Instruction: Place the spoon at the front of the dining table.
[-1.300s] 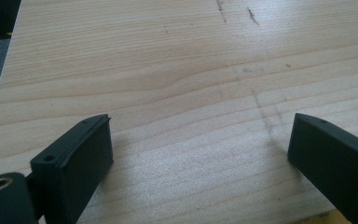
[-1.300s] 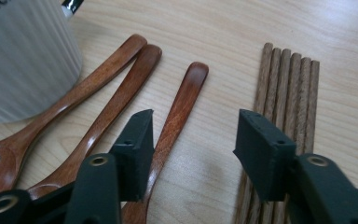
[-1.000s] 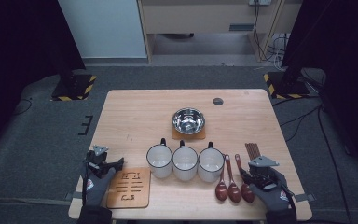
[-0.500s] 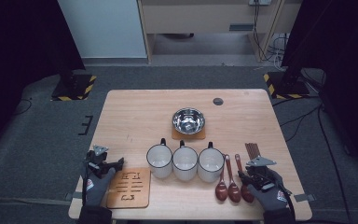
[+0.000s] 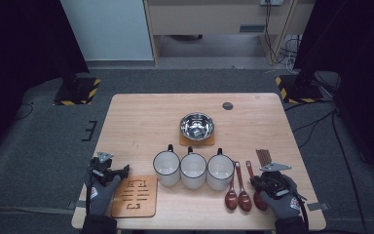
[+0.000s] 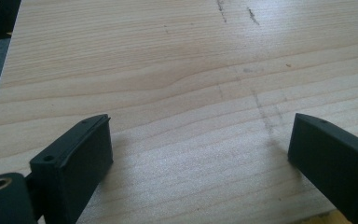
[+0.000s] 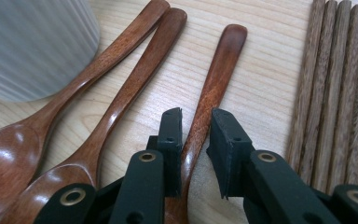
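Note:
Three brown wooden spoons lie side by side on the table, bowls toward the person. My right gripper straddles the handle of the rightmost spoon. Its jaws have just been closing and stand narrow, with the handle between them and a sliver of gap still showing. The other two spoons lie just to the left. My left gripper rests open and wide over bare table wood, holding nothing.
Three white mugs stand in a row left of the spoons; one mug is close by. Wooden chopsticks lie right of the spoons. A steel bowl sits mid-table, and a slotted wooden trivet lies front left.
The right gripper's jaws have narrowed around the rightmost spoon's handle. Both hands have kept their places.

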`<move>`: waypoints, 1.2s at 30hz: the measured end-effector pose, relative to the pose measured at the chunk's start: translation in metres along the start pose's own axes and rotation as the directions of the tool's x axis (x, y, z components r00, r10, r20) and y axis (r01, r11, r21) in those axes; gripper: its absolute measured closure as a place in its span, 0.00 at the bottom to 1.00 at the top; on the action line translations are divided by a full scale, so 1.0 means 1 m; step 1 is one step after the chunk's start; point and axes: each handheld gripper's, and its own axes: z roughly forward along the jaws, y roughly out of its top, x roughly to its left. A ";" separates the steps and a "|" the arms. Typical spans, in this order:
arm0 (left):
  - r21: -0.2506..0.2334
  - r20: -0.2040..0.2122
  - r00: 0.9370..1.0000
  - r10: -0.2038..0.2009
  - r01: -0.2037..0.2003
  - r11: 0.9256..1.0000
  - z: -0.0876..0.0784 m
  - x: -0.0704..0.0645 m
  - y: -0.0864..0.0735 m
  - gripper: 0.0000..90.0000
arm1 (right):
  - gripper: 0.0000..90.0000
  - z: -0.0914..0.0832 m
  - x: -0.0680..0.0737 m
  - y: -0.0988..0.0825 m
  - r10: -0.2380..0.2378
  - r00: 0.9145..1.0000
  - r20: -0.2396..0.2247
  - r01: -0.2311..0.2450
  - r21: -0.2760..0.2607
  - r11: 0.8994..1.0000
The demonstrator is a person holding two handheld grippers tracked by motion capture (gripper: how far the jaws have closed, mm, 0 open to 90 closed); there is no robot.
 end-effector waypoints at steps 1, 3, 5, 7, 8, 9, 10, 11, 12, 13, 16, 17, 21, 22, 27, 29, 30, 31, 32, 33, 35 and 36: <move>0.000 0.000 1.000 0.000 0.000 1.000 0.000 0.000 0.000 0.06 | 0.83 0.000 0.000 0.000 0.000 1.000 0.000 0.000 0.000 1.000; 0.000 0.000 1.000 0.000 0.000 1.000 0.000 0.000 0.000 0.06 | 0.84 0.001 0.000 0.000 -0.012 1.000 0.010 0.012 -0.003 1.000; 0.000 0.000 1.000 0.000 0.000 1.000 0.000 0.000 0.000 0.06 | 0.86 0.001 0.001 0.001 -0.018 1.000 0.020 0.018 -0.005 1.000; 0.000 0.000 1.000 0.000 0.000 1.000 0.000 0.000 0.000 0.06 | 0.89 0.001 0.001 0.001 -0.021 0.999 0.028 0.021 -0.008 1.000; 0.000 0.000 1.000 0.000 0.000 1.000 0.000 0.000 0.000 0.06 | 0.90 0.001 0.001 0.001 -0.023 0.999 0.027 0.023 -0.007 1.000; 0.000 0.000 1.000 0.000 0.000 1.000 0.000 0.000 0.000 0.06 | 0.90 0.001 0.001 0.001 -0.023 0.999 0.027 0.023 -0.007 1.000; 0.000 0.000 1.000 0.000 0.000 1.000 0.000 0.000 0.000 0.06 | 0.90 0.001 0.002 0.001 -0.019 0.999 0.029 0.019 -0.006 1.000; 0.000 0.000 1.000 0.000 0.000 1.000 0.000 0.000 0.000 0.06 | 0.90 0.001 0.002 0.001 -0.019 0.999 0.029 0.019 -0.006 1.000; 0.000 0.000 1.000 0.000 0.000 1.000 0.000 0.000 0.000 0.06 | 0.89 0.001 0.002 0.001 -0.019 0.999 0.031 0.019 -0.005 1.000; 0.000 0.000 1.000 0.000 0.000 1.000 0.000 0.000 0.000 0.06 | 0.89 0.001 0.002 0.001 -0.019 0.999 0.031 0.019 -0.005 1.000; 0.000 0.000 1.000 0.000 0.000 1.000 0.000 0.000 0.000 0.06 | 0.83 -0.001 0.002 0.001 -0.024 0.999 0.032 0.025 -0.020 1.000; 0.000 0.000 1.000 0.000 0.000 1.000 0.000 0.000 0.000 0.06 | 0.83 -0.001 0.002 0.001 -0.024 0.999 0.032 0.025 -0.020 1.000; 0.000 0.001 1.000 0.000 0.000 1.000 0.000 0.000 0.000 0.06 | 0.83 -0.007 0.001 0.000 -0.019 0.999 0.039 0.021 -0.030 0.999; 0.000 0.001 1.000 0.000 0.000 1.000 0.000 0.000 0.000 0.06 | 0.83 -0.007 0.001 0.000 -0.019 0.999 0.039 0.021 -0.030 0.999; 0.000 0.001 1.000 0.000 0.000 1.000 0.000 0.000 0.000 0.06 | 0.85 -0.006 0.003 -0.003 -0.025 0.998 0.049 0.026 -0.012 1.000; 0.002 0.000 1.000 -0.001 0.001 1.000 0.000 0.000 0.000 0.05 | 0.86 -0.006 0.002 -0.004 -0.023 0.999 0.045 0.024 -0.008 1.000; 0.004 -0.002 1.000 -0.002 0.002 1.000 0.000 0.000 0.000 0.05 | 0.86 -0.006 0.002 -0.004 -0.022 0.999 0.045 0.022 -0.008 1.000; 0.005 -0.002 1.000 -0.003 0.003 1.000 0.000 0.000 0.000 0.04 | 0.87 -0.006 0.002 -0.005 -0.019 0.999 0.041 0.019 -0.005 1.000; 0.005 -0.002 1.000 -0.003 0.003 1.000 0.000 0.000 0.000 0.04 | 0.87 -0.005 0.002 -0.005 -0.024 0.999 0.045 0.024 -0.004 1.000; 0.006 -0.003 1.000 -0.004 0.004 1.000 0.000 0.000 0.000 0.04 | 0.87 -0.005 0.002 -0.005 -0.021 0.999 0.043 0.021 0.000 1.000; 0.006 -0.003 1.000 -0.004 0.004 1.000 0.000 0.000 0.000 0.04 | 0.88 -0.004 0.003 -0.006 -0.026 0.999 0.048 0.026 -0.002 1.000; 0.006 -0.003 1.000 -0.004 0.004 1.000 0.000 0.000 0.000 0.03 | 0.88 -0.004 0.003 -0.006 -0.026 0.999 0.048 0.026 -0.002 1.000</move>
